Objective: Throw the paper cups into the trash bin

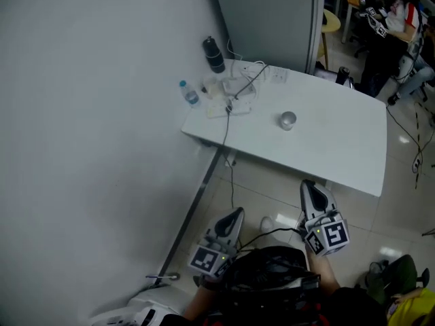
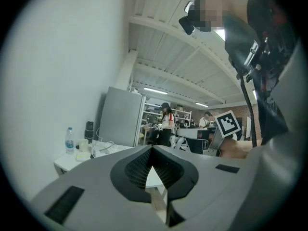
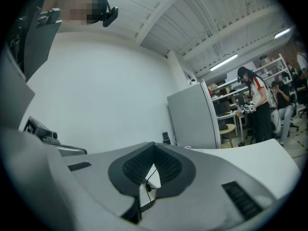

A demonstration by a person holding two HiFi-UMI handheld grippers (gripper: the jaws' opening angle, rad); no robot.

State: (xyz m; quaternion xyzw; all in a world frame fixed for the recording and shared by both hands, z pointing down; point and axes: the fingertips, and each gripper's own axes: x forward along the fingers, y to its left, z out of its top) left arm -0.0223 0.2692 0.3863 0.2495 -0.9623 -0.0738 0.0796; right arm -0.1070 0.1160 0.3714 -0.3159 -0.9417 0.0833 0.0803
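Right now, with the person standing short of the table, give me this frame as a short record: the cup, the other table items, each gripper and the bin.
paper cup: upright, alone near the middle of the white table
table corner by the wall: water bottle, black flask, cables
left gripper: jaws together, nothing between them, over the floor short of the table
right gripper: jaws together, nothing between them, near the table's front edge
trash bin: not made out in any view
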